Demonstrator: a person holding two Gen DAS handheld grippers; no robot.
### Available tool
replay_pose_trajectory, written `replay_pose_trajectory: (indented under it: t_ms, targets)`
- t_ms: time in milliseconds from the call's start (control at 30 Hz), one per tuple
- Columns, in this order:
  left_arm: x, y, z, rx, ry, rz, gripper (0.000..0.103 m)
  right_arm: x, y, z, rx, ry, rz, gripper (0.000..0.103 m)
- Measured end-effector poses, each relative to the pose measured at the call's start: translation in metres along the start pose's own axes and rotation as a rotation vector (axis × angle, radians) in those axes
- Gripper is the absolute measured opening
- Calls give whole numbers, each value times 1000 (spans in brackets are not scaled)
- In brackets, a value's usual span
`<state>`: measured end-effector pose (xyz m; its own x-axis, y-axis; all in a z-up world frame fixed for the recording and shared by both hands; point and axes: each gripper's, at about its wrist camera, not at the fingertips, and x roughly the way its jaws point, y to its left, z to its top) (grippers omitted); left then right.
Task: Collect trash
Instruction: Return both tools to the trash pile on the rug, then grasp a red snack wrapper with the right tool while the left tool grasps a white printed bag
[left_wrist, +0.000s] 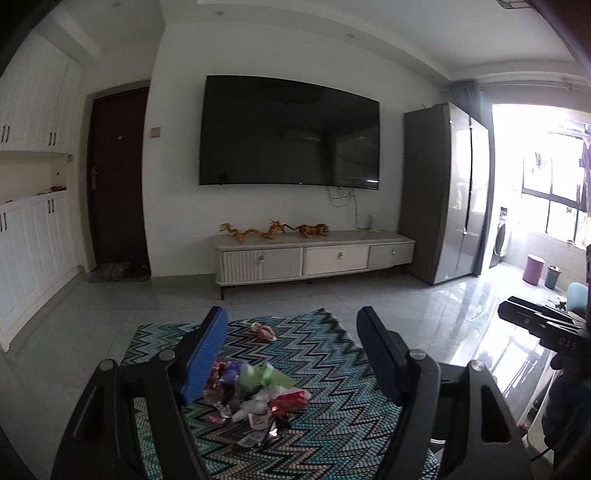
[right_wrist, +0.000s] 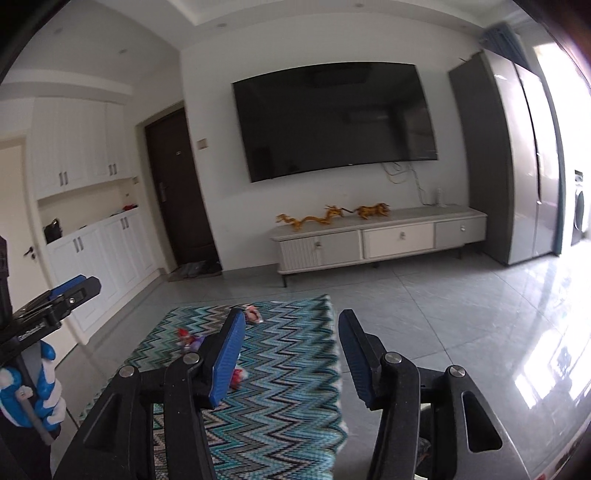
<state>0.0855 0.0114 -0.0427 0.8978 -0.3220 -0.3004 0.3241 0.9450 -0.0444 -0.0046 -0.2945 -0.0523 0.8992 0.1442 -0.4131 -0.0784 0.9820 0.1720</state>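
A heap of trash (left_wrist: 251, 395), crumpled wrappers in red, white, purple and green, lies on a zigzag teal mat (left_wrist: 332, 391). One more wrapper (left_wrist: 263, 331) lies alone farther back. My left gripper (left_wrist: 291, 358) is open and empty, just above and behind the heap, its left finger beside it. My right gripper (right_wrist: 291, 354) is open and empty over the mat (right_wrist: 288, 398); the heap (right_wrist: 192, 338) shows partly behind its left finger, and the lone wrapper (right_wrist: 252, 314) sits beyond. Each gripper shows at the edge of the other's view.
A white TV cabinet (left_wrist: 314, 254) with gold dragon figures stands against the far wall under a large TV (left_wrist: 290, 133). A grey fridge (left_wrist: 447, 218) is at right, white cupboards (left_wrist: 33, 236) and a dark door (left_wrist: 118, 177) at left. Shiny tiled floor surrounds the mat.
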Motion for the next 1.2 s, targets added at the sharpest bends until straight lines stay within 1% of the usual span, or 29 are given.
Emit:
replay_pose_trajectory:
  t_ms: [133,300,433,633,733,833,900,967,1033,1133,1200]
  targets:
    - [-3,35,-16,-89,1,30,71,17,29,2,-50,17,43,50]
    - [0,56,-33,-144,33,55,71,31,48,-6,-84,33,87,50]
    - [14,67,-43,-161,69,77,71,36,53,-17,-89,53,106,50]
    - [45,77,-77,-156,161,112,71,56,44,-37,-70,99,129,50]
    - [70,77,-100,-153,238,97,71,71,33,-49,-53,136,142,50]
    - [95,75,-120,-139,311,77,71,95,28,-60,-39,184,146,50]
    - [108,71,-133,-130,344,48,71,111,24,-67,-30,216,150,50]
    - [121,63,-146,-105,368,0,71,126,24,-74,-24,244,155,50]
    - [134,53,-156,-54,388,-33,71,141,24,-82,-20,275,164,50]
    - [158,42,-170,4,426,-54,71,168,25,-91,-26,327,184,50]
    - [171,43,-176,1,451,-72,71,184,28,-96,-35,356,199,50]
